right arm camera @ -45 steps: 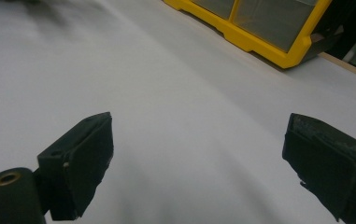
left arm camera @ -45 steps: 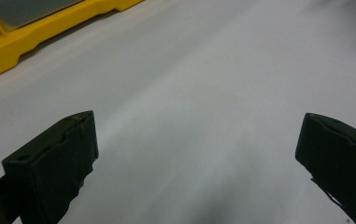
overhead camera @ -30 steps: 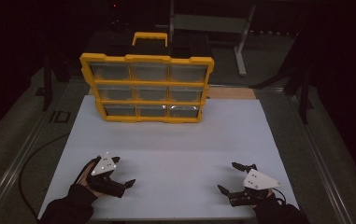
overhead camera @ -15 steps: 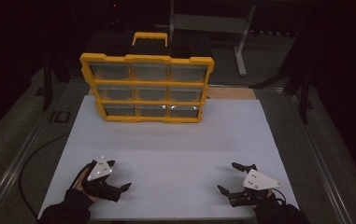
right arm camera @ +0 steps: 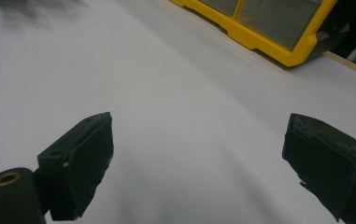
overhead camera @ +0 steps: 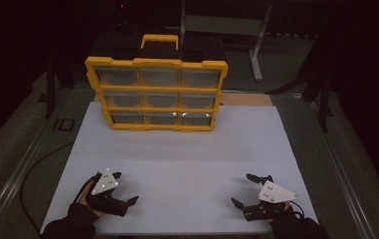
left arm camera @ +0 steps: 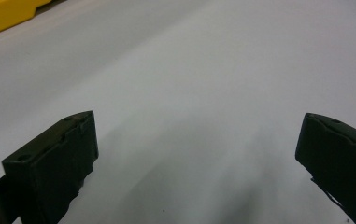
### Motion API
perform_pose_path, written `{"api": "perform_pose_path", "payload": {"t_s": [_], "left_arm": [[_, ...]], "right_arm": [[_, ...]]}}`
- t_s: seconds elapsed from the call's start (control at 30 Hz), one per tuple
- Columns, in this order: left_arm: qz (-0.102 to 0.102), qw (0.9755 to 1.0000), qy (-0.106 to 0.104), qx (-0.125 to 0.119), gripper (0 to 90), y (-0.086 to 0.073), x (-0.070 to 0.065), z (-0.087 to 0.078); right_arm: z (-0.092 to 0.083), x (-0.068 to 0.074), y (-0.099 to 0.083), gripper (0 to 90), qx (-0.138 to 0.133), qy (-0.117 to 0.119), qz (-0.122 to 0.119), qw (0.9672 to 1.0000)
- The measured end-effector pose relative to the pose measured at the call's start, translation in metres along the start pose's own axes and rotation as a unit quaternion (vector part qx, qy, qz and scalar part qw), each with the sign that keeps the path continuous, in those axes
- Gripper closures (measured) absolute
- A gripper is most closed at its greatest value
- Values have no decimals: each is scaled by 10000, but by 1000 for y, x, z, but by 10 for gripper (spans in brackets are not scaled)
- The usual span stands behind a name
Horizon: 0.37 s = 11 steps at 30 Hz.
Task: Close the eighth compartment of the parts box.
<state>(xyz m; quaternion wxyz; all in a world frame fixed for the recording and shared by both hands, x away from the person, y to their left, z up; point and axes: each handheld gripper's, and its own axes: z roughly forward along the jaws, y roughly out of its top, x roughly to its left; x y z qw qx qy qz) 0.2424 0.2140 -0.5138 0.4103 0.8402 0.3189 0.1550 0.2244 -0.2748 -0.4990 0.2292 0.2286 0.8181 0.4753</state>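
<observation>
A yellow organizer case [overhead camera: 156,94] with a grid of clear-fronted drawers stands upright at the far middle of the white bench [overhead camera: 187,154], its handle on top. The left gripper [overhead camera: 125,188] rests low at the near left corner, jaws spread wide and empty, well apart from the case. The right gripper [overhead camera: 245,190] sits at the near right, jaws likewise wide apart with nothing between them. In the right gripper view the case's lower corner [right arm camera: 269,32] lies far ahead, to the upper right.
</observation>
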Motion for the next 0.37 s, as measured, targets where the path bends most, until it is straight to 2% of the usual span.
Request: {"api": "perform_pose_path", "payload": {"t_s": [0.37], "left_arm": [[69,10000,-33,-17,0,1,-2,0]], "right_arm": [[1,0,0,89,23,7,6,10000]]}}
